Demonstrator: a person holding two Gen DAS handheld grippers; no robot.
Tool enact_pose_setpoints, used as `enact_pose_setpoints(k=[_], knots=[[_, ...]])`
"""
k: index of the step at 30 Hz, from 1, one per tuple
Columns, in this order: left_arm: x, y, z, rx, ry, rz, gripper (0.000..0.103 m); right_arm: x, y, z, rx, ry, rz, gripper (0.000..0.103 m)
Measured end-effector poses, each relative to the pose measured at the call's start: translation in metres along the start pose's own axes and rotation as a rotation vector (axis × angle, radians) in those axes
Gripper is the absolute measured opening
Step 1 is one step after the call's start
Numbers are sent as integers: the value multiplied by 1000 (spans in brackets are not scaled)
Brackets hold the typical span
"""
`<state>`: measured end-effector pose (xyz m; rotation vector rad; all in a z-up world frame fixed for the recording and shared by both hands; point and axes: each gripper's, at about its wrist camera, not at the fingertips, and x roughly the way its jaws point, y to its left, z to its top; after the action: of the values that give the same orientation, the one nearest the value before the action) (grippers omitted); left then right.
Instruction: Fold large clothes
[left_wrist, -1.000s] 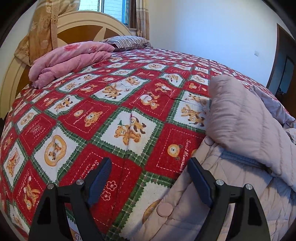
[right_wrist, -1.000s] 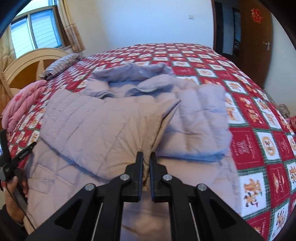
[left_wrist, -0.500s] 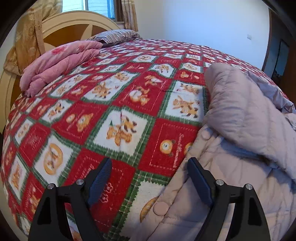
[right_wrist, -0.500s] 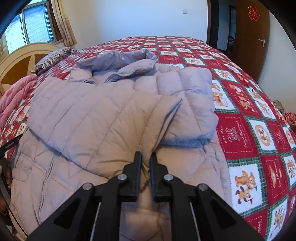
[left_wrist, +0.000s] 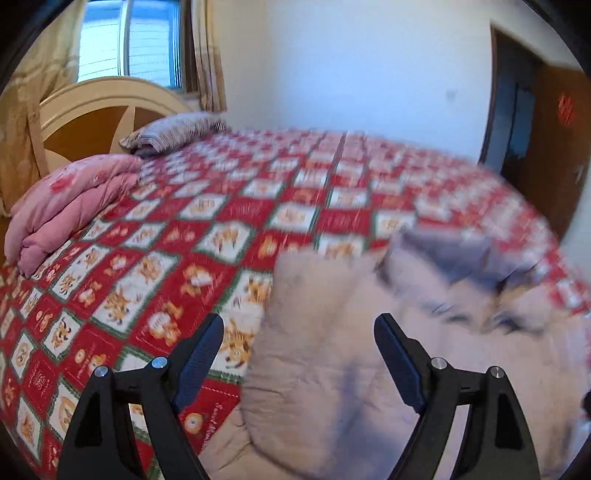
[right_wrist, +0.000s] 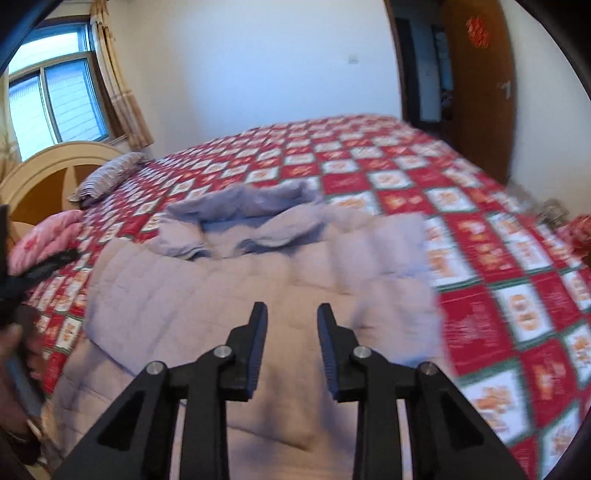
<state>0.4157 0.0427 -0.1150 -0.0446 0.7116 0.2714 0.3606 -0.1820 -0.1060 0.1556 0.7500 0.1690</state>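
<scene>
A pale lilac quilted puffer jacket (right_wrist: 236, 295) lies on the bed with both sleeves folded across its front and its hood (right_wrist: 243, 201) toward the far side. My right gripper (right_wrist: 291, 314) hovers just above the folded sleeve; its jaws are opening and nothing is between them. In the blurred left wrist view the jacket (left_wrist: 369, 350) fills the lower right. My left gripper (left_wrist: 299, 325) stands wide open over the jacket's left edge, holding nothing. At the left edge of the right wrist view the left gripper (right_wrist: 40, 269) and a hand (right_wrist: 18, 354) show.
The bed carries a red, green and white bear-patterned quilt (left_wrist: 207, 236). A folded pink blanket (left_wrist: 70, 203) and a striped pillow (left_wrist: 173, 131) lie by the cream headboard (left_wrist: 96, 110). A wooden door (right_wrist: 476, 77) stands at the far right, a window (right_wrist: 55, 99) at the left.
My right gripper has let go of the sleeve cuff and lifted off it, jaws parting. My left gripper has swung right and upward, so more of the jacket and room shows.
</scene>
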Motion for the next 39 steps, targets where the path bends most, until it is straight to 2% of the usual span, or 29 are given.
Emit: enact_pose_setpoints(k=[2, 4, 6, 8, 19, 21, 23, 25, 26, 28, 30, 31, 33, 35, 39], knots=[[31, -1, -14, 31, 66, 105, 84, 19, 7, -1, -10, 27, 21, 31], [52, 9, -29, 22, 108, 144, 84, 34, 17, -5, -42, 42, 15, 31], [61, 25, -37, -30, 116, 104, 85, 52, 23, -12, -64, 82, 26, 31], [63, 31, -41, -55, 124, 92, 91, 61, 26, -20, -83, 100, 21, 31], [73, 30, -43, -70, 170, 44, 95, 78, 25, -40, -134, 127, -22, 29], [57, 32, -35, -71, 139, 82, 95, 78, 28, -39, -142, 131, -26, 29], [24, 33, -23, -78, 29, 63, 94, 69, 27, -35, -141, 126, -11, 30], [-2, 27, -9, -85, -54, 31, 95, 45, 20, -26, -111, 43, 8, 31], [-8, 22, -2, -87, -64, 9, 95, 36, 18, -23, -106, 2, -6, 31], [-4, 7, 7, -90, -27, -37, 95, 19, 7, -9, -88, -86, -71, 31], [8, -7, 8, -79, 10, -19, 95, 14, -12, 7, -33, -124, -163, 32], [19, -17, 5, -68, 29, 17, 95, 16, -27, 15, 14, -129, -206, 37], [40, -27, -2, -58, 72, 61, 95, 25, -52, 22, 110, -114, -235, 42], [61, -31, -14, -71, 126, 92, 95, 40, -67, 21, 152, -74, -249, 42], [69, -37, -27, -50, 107, 122, 96, 77, -75, 6, 113, 20, -246, 42]])
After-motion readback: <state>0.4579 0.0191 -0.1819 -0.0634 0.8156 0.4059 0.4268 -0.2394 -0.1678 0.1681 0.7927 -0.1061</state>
